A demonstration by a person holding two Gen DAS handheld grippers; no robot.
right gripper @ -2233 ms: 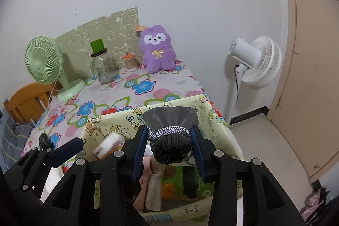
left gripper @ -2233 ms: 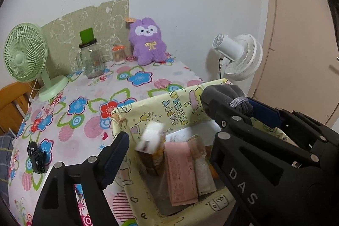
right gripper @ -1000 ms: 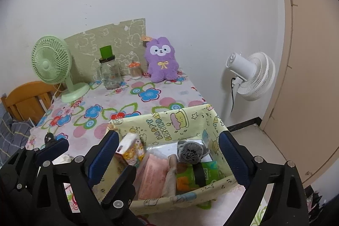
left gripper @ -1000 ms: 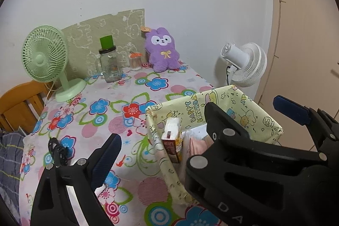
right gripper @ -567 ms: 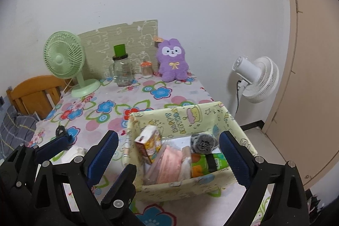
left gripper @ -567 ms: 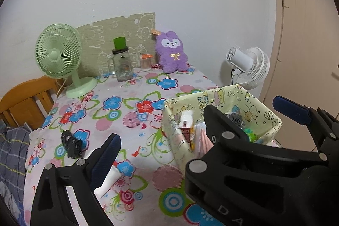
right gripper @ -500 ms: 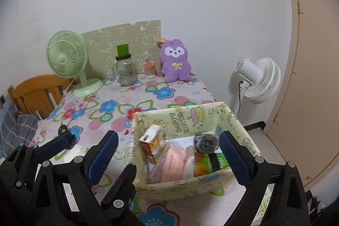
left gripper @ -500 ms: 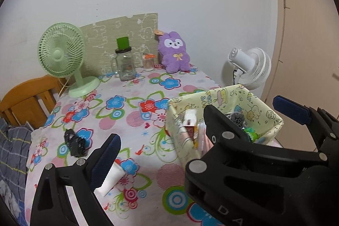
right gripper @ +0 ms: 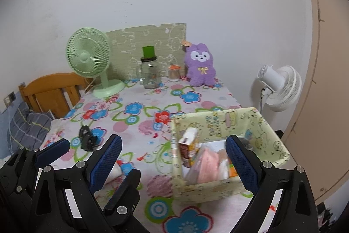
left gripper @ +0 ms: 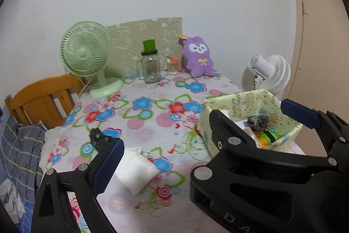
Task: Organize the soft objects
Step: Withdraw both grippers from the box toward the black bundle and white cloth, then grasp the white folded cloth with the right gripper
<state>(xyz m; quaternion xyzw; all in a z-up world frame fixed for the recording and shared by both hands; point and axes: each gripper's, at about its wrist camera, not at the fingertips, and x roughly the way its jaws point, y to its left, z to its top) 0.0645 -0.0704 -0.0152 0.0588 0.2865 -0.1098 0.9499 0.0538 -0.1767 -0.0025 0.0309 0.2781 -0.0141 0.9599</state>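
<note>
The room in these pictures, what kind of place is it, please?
Most likely a small room in a home, perhaps a bedroom. A table with a flowered cloth holds a green desk fan and a purple plush rabbit; folded plaid bedding lies beside it.

Grey rolled sock (left gripper: 259, 120) — inside yellow box (left gripper: 237, 102)

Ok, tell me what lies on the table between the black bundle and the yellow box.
Between the black bundle and the yellow box lies only flowered tablecloth; the white pouch sits nearer the camera, off that line. The left wrist view shows it best.
</note>
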